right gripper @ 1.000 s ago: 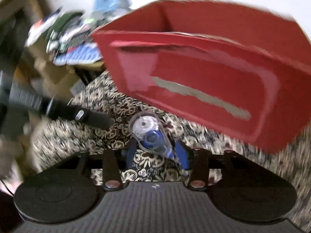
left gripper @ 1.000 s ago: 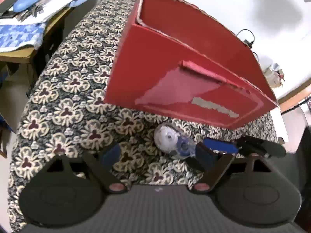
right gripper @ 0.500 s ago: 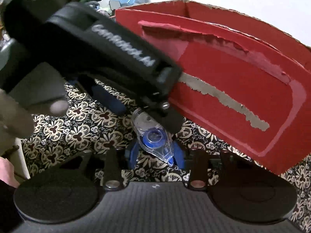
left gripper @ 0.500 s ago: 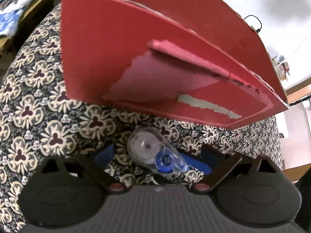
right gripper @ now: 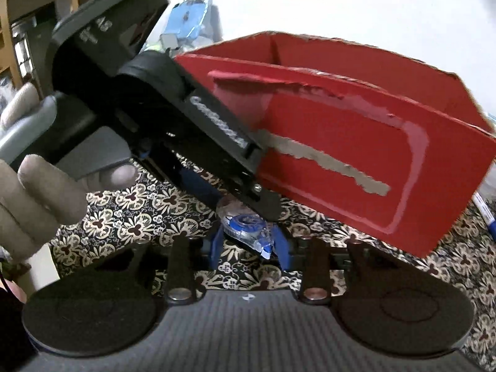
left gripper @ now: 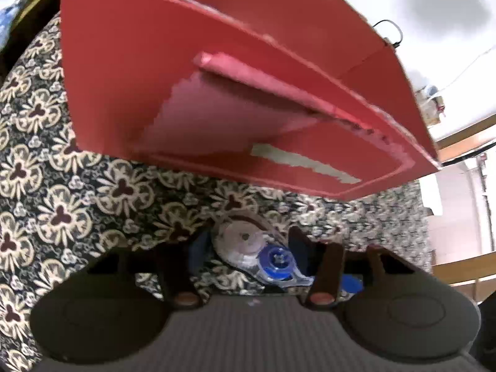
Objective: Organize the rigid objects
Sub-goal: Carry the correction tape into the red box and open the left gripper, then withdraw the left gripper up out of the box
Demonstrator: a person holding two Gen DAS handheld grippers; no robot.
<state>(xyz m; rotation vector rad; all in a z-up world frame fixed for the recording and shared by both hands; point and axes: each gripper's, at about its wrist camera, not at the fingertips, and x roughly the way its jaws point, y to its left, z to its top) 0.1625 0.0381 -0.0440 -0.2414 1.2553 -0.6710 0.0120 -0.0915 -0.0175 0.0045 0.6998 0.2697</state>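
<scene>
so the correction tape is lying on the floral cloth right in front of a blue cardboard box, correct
Not quite: the cardboard box is red, not blue, as the right wrist view shows. The rest holds: the correction tape lies on the floral cloth just in front of it.

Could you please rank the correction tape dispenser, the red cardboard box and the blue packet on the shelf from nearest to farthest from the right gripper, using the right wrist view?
1. Correction tape dispenser, between the right gripper fingers.
2. Red cardboard box, just beyond, to the right.
3. Blue packet, far behind, upper left.
</scene>
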